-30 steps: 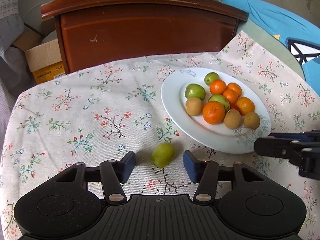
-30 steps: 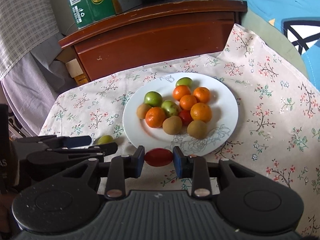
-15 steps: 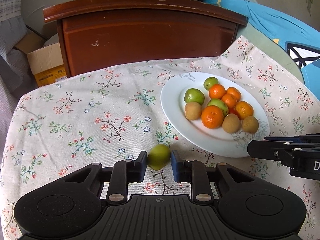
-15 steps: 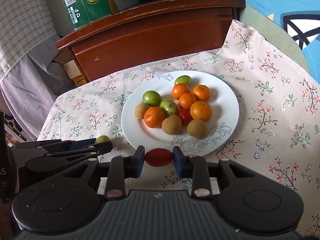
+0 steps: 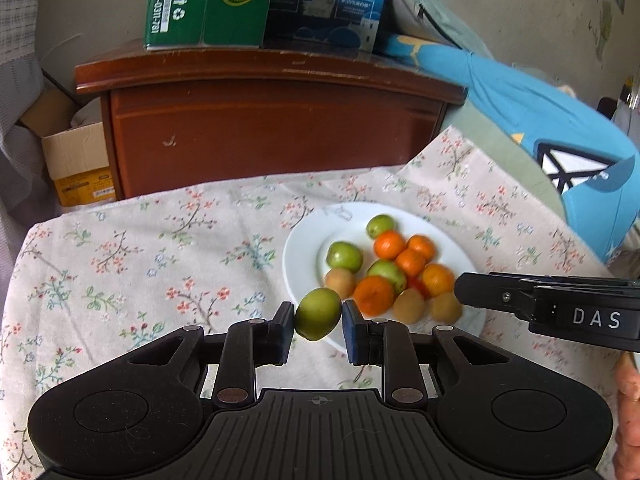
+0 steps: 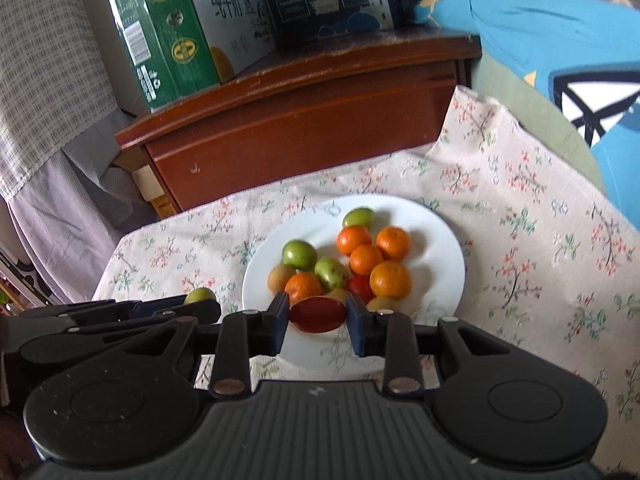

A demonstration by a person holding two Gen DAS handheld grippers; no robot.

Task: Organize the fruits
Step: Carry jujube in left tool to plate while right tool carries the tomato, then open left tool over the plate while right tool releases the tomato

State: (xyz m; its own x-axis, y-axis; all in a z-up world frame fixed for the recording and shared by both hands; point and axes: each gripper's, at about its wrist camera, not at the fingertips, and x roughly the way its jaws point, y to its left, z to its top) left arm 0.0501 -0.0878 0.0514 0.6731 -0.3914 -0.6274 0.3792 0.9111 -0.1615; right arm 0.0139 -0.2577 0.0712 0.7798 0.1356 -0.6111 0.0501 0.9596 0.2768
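Note:
My left gripper [image 5: 318,324] is shut on a small green fruit [image 5: 318,314], held in the air above the floral tablecloth beside the white plate [image 5: 298,252]. My right gripper [image 6: 317,322] is shut on a dark red fruit [image 6: 318,315], held over the near rim of the same plate [image 6: 444,236]. The plate carries several oranges, green fruits and brown fruits in a heap [image 6: 348,264]. In the right wrist view the left gripper [image 6: 202,308] shows at the left with the green fruit [image 6: 199,295] peeking above it. The right gripper's fingers [image 5: 504,294] reach in from the right in the left wrist view.
A dark wooden cabinet [image 5: 276,120] stands behind the table with green and blue cartons [image 5: 208,0] on top. A cardboard box [image 5: 74,164] sits on the floor at the left. Blue fabric [image 5: 560,128] lies at the right. A hand [image 5: 628,400] shows at the right edge.
The left gripper closed on the green fruit that lay on the cloth and lifted it off. The right gripper rose a little with the red fruit still in it.

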